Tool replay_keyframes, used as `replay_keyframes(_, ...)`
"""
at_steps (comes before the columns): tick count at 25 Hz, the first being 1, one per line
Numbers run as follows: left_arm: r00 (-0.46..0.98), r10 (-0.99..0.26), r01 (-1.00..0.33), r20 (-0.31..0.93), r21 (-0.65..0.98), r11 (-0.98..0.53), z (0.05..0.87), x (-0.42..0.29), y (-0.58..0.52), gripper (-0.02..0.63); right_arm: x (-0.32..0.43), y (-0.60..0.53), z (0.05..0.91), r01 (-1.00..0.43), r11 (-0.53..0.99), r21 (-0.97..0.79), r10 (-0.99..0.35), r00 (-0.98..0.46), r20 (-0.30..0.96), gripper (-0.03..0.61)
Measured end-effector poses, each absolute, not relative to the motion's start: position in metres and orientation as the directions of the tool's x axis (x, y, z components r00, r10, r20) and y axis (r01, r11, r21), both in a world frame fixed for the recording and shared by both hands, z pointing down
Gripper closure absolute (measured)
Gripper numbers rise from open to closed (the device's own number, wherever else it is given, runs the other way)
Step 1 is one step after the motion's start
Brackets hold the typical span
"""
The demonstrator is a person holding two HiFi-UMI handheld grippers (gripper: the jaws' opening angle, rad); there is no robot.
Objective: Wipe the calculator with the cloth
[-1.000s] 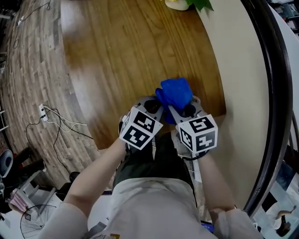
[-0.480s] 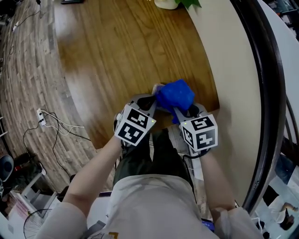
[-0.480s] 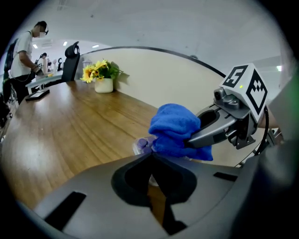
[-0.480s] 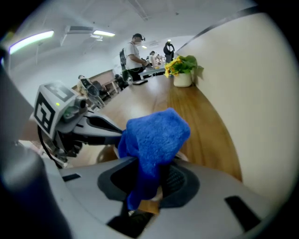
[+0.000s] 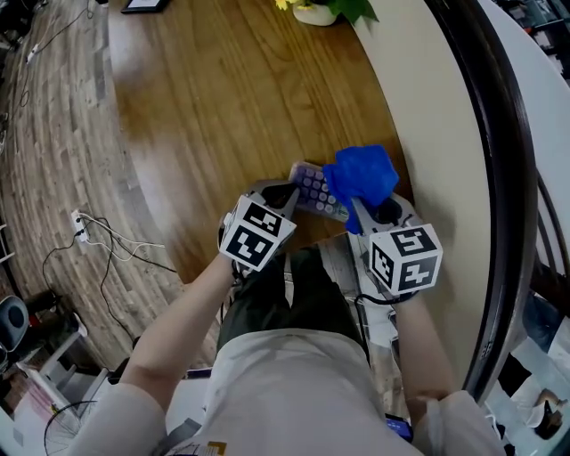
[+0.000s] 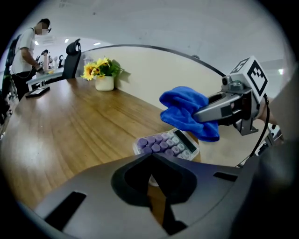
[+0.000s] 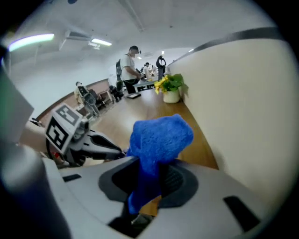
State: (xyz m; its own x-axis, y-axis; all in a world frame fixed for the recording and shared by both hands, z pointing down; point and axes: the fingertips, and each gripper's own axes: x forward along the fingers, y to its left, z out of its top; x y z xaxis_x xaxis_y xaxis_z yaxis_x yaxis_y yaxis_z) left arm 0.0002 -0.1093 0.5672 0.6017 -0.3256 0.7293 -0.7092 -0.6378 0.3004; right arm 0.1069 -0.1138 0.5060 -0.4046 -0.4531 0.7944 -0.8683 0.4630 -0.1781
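A calculator with purple keys lies at the near edge of the wooden table. My left gripper is shut on its near end. In the left gripper view the calculator shows just past the closed jaws of the left gripper. My right gripper is shut on a blue cloth, which bunches up above the calculator's right end. The cloth stands up out of the right gripper in its own view. From the left gripper view the cloth hangs over the calculator's display end.
A curved cream partition runs close along the table's right side. A pot of yellow flowers stands far down the table, and a dark flat object lies beyond it. Cables trail on the floor at left. A person stands at the far end.
The right gripper has carried the cloth to the right and up, off the calculator. The purple keys, hidden under the cloth before, now show. The left gripper has stayed put.
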Motion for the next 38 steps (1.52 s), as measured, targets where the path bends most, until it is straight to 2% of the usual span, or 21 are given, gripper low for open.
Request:
replay_keyframes(4,0.606,-0.324,-0.709,0.727,0.308,-0.635,0.567,0.002,-0.111,0.611,0.059,-0.111,0.503,-0.798,0.519,-0.307,-0.386,-0.539,0.749,0.468)
replay_keyframes(9,0.615,-0.317,-0.711,0.723,0.333,-0.62,0.569,0.0,-0.108,0.612,0.027,-0.093,0.535,-0.783,0.534,-0.318,-0.309,-0.531,0.789,0.466)
replay_keyframes(13,0.61,-0.319,-0.711,0.725,0.324,-0.624,0.569,0.002,-0.11,0.611,0.019,-0.086,0.556,-0.807,0.456,-0.375,-0.333,-0.546,0.769,0.465)
replay_keyframes(15,0.608,-0.323,-0.712,0.726,0.318,-0.625,0.568,0.001,-0.11,0.612,0.019,-0.085,0.557,-0.804,0.471,-0.363,-0.336,-0.544,0.769,0.466)
replay_keyframes(22,0.604,-0.328,-0.708,0.726,0.3,-0.639,0.567,0.001,-0.111,0.612,0.053,-0.072,0.558,-0.798,0.536,-0.276,-0.297,-0.484,0.823,0.468)
replay_keyframes(32,0.607,-0.332,-0.709,0.722,0.303,-0.637,0.568,0.002,-0.109,0.611,0.125,-0.061,0.55,-0.876,0.4,-0.268,-0.295,-0.4,0.868,0.474)
replay_keyframes(38,0.602,-0.329,-0.711,0.727,0.302,-0.635,0.566,0.002,-0.108,0.611,0.159,-0.107,0.518,-0.918,0.389,-0.071,-0.469,-0.263,0.843,0.477)
